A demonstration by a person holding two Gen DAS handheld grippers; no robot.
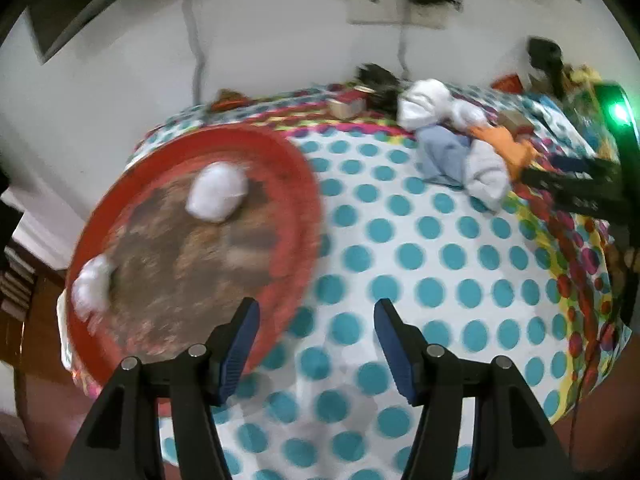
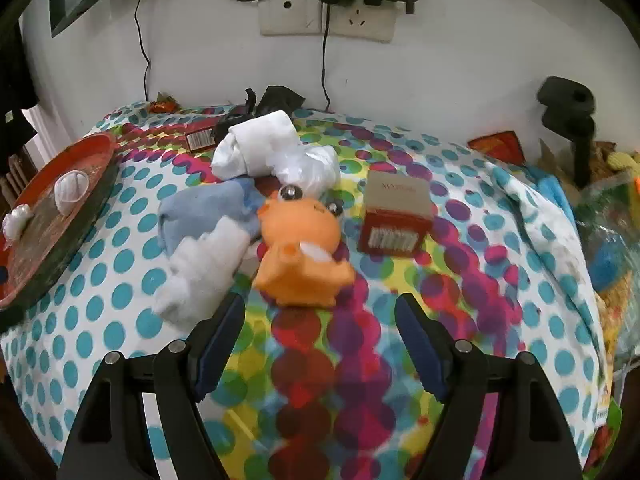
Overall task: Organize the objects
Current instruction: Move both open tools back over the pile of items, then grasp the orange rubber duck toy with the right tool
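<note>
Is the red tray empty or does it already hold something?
Not empty: two white balled items lie on the red tray.

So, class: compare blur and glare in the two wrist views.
Left wrist view: red tray and white bundles are motion-smeared, and a green light flares at right. Right wrist view: sharper, the orange toy slightly soft; both bow at the edges.

Ahead of my right gripper [image 2: 320, 312] sits the toy [image 2: 300, 256], socks [image 2: 200, 276] to its left, a box [image 2: 394, 216] to its right, the tray [image 2: 100, 152] far left.
</note>
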